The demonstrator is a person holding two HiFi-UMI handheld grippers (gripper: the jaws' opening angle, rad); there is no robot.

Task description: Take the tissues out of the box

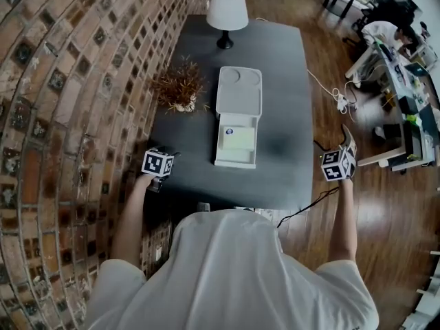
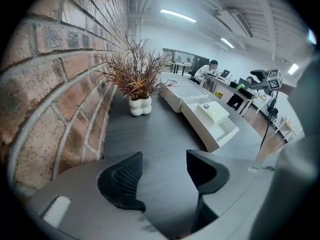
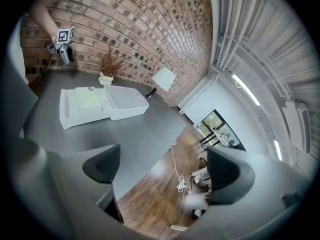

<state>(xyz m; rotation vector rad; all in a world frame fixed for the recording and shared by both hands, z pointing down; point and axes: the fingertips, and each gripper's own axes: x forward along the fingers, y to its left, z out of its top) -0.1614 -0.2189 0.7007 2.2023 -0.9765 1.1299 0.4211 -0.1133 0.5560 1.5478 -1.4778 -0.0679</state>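
The white rectangular box (image 1: 234, 162) lies open on the middle of the dark table (image 1: 289, 115), with its hinged lid (image 1: 239, 91) folded right back and resting flat on the tabletop beyond the tray. Inside the tray lie the tissues (image 1: 238, 139), a flat pale stack with a small round mark near the hinge end.

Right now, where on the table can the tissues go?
Right of the box, out to the table edge, is bare. So is the near strip in front of the box. It is tight between the plant and the box.
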